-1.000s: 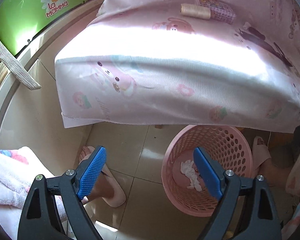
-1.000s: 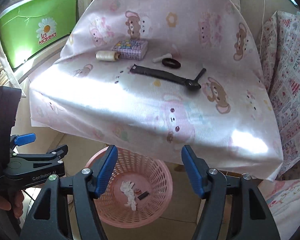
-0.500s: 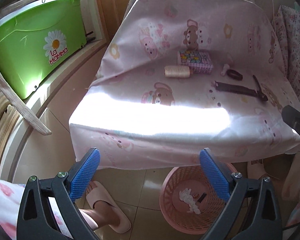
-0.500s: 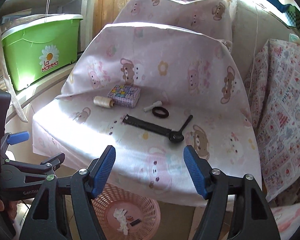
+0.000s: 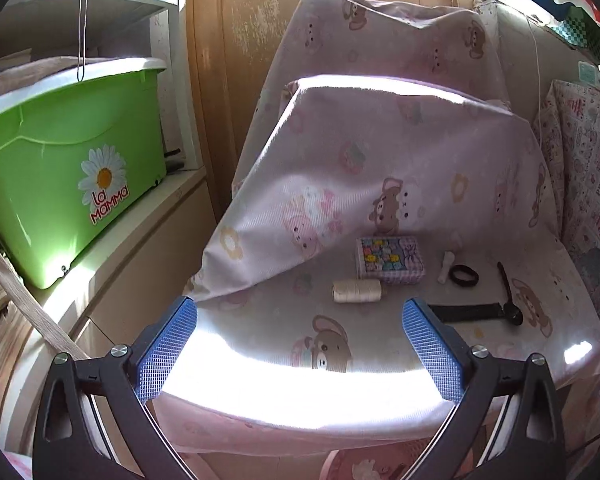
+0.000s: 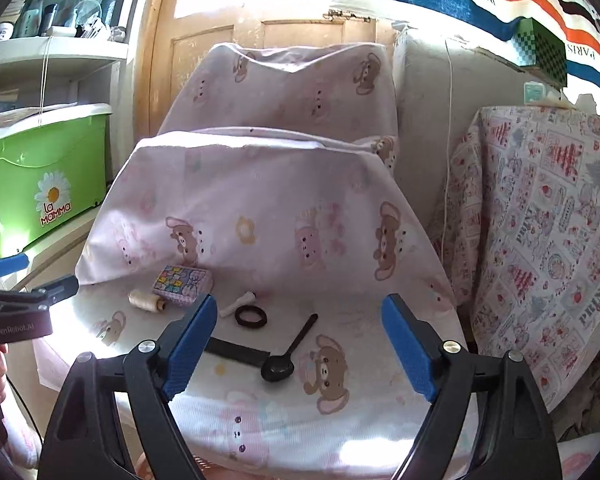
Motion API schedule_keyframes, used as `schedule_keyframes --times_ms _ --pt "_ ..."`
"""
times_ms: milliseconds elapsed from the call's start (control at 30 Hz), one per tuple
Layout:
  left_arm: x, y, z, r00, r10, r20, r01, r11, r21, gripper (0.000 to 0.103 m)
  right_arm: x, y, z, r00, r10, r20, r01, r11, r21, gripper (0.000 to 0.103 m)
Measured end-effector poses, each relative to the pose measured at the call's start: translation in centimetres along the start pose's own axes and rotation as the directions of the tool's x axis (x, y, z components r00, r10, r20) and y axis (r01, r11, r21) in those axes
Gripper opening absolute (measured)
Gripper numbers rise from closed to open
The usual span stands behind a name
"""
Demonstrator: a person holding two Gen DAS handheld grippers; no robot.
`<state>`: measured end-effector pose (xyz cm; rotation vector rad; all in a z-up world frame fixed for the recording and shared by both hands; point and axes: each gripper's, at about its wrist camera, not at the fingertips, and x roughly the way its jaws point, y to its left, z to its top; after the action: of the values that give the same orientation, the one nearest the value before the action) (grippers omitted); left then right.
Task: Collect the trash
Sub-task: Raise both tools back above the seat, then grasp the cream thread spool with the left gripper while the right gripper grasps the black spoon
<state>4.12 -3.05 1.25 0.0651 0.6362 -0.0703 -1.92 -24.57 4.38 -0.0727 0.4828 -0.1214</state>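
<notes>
The trash still to be collected lies on the pink bear-print cover (image 6: 284, 412): a black strip (image 6: 236, 353), a black spoon (image 6: 286, 358), a black ring (image 6: 251, 316) and a small white piece (image 6: 238, 304), grouped just right of a thread spool (image 5: 357, 291) and a patterned tin (image 5: 390, 260). A second ago the pink basket was looked down into, white scraps inside; now only its rim (image 5: 340, 464) is seen below the cover's edge. The left gripper (image 5: 300, 354) and the right gripper (image 6: 298, 354) have been raised, their jaws have just been opening, and nothing is held between them. A drop-off is judged finished, and the next pick is being approached.
</notes>
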Motion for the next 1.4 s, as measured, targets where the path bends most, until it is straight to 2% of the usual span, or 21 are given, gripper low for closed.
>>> schedule_keyframes --times_ms 67,133,267,433,567,700,867,967,1033,1100,1267,1400 --pt "1.9 -0.3 -1.9 0.995 0.027 -0.099 -0.026 1.0 0.005 0.102 0.8 0.0 -0.6 0.998 0.026 -0.048 -0.027 1.0 -0.005 0.086" --pt "3.0 -1.0 -2.4 0.99 0.013 -0.137 -0.01 1.0 0.026 0.102 1.5 0.2 -1.0 0.997 0.035 -0.071 -0.036 0.999 -0.017 0.086" --pt "3.0 -2.3 -2.0 0.995 0.073 -0.06 -0.068 0.994 0.09 0.102 3.2 0.4 -1.8 0.984 0.103 -0.149 -0.104 0.995 -0.003 0.086" --pt "3.3 -2.9 -2.2 0.995 0.087 -0.046 -0.082 0.992 0.099 0.102 5.7 -0.1 -2.8 0.958 0.148 -0.245 -0.138 0.989 0.06 0.086" --pt "3.7 -2.6 -1.5 0.997 0.056 -0.049 -0.054 0.997 0.051 0.102 7.2 -1.2 -3.1 0.953 0.147 -0.266 -0.114 0.984 0.133 0.086" --pt "4.3 -2.3 -1.3 0.997 0.047 -0.062 -0.046 0.999 0.013 0.102 8.5 -2.0 -3.3 0.952 0.06 -0.3 -0.014 0.988 0.151 0.086" --pt "4.9 -2.2 -1.3 0.996 0.052 -0.069 -0.052 0.999 -0.002 0.102 9.2 -1.8 -3.5 0.95 0.065 -0.305 -0.021 0.989 0.144 0.085" --pt "5.1 -2.3 -1.1 0.996 0.053 -0.067 -0.053 0.999 -0.002 0.102 9.8 -1.1 -3.7 0.948 0.053 -0.313 -0.02 0.994 0.108 0.072" --pt "5.2 -2.3 -1.1 0.996 0.05 -0.068 -0.051 0.999 -0.004 0.102 10.4 -1.1 -3.9 0.94 0.08 -0.33 -0.038 0.99 0.133 0.049" --pt "5.3 -2.4 -1.0 0.997 0.048 -0.068 -0.049 0.999 -0.008 0.102 10.7 -1.2 -4.1 0.935 0.117 -0.334 -0.062 0.983 0.171 0.043" --pt "5.5 -2.4 -0.9 0.996 0.04 -0.076 -0.042 0.999 -0.017 0.102 11.2 -0.8 -4.2 0.93 0.14 -0.339 -0.082 0.981 0.178 0.042" --pt "5.6 -2.5 -0.8 0.996 0.036 -0.077 -0.038 0.999 -0.019 0.102 11.7 0.0 -4.4 0.93 0.108 -0.353 -0.063 0.989 0.136 0.042"
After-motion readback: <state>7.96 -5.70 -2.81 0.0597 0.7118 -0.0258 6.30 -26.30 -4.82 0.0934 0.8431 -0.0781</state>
